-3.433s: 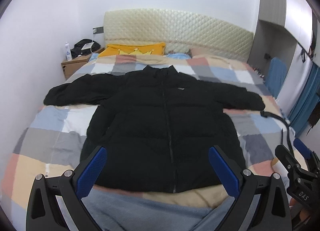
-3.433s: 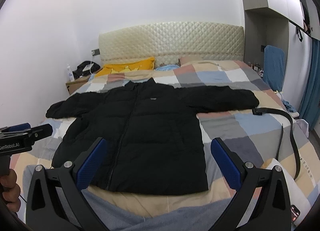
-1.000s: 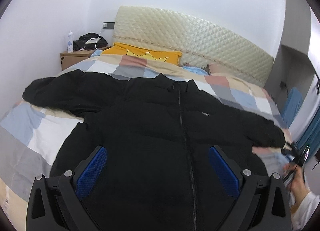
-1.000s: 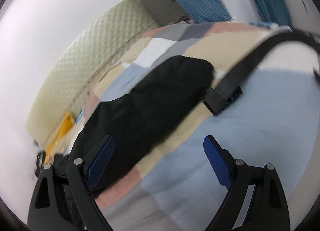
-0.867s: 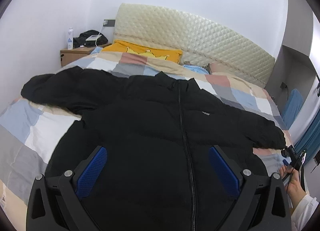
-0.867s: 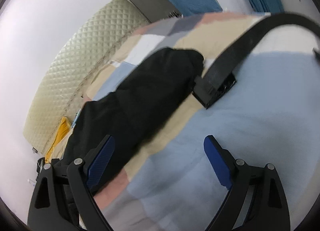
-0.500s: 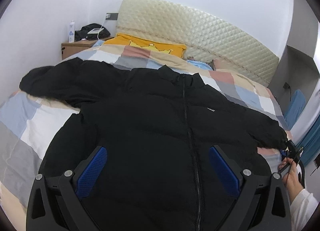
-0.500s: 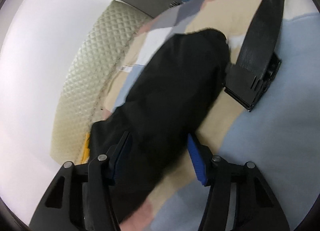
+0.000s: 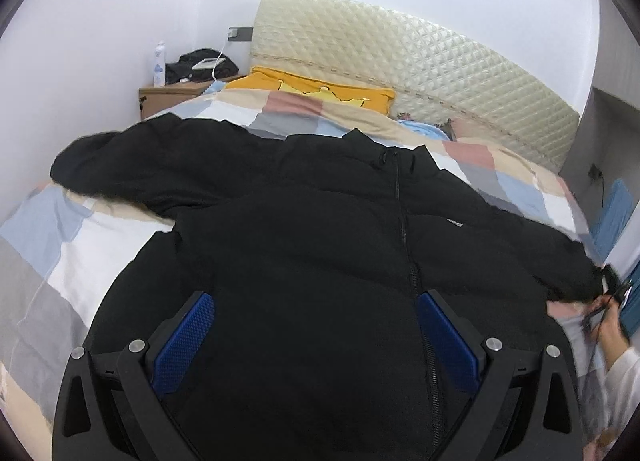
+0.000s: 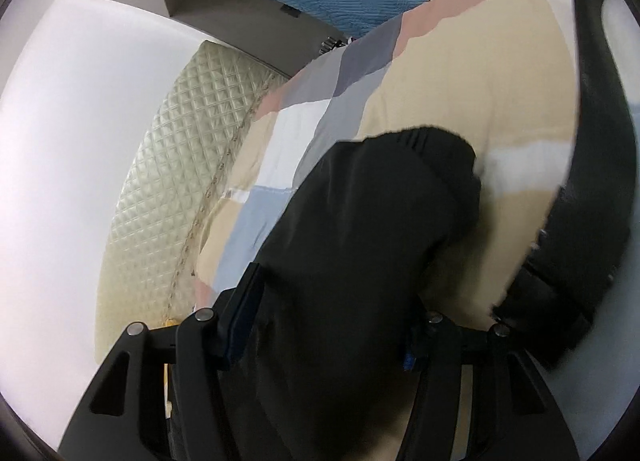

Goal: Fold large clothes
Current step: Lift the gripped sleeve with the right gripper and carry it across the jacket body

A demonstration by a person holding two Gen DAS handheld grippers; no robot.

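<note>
Right hand-held gripper (image 10: 328,325) clamps the black puffer jacket's (image 9: 320,261) three-o'clock sleeve for folding; left hand-held gripper (image 9: 316,335) hovers, jaws apart.

I see the black jacket (image 9: 320,261) as matt, puffy cloth with a smooth face. The checked bed cover (image 9: 60,245) looks like soft, matt cotton. The headboard (image 9: 400,61) is quilted and a little glossy. My left tool (image 9: 314,335) has matt black plastic and blue ribbed pads (image 9: 182,337).
</note>
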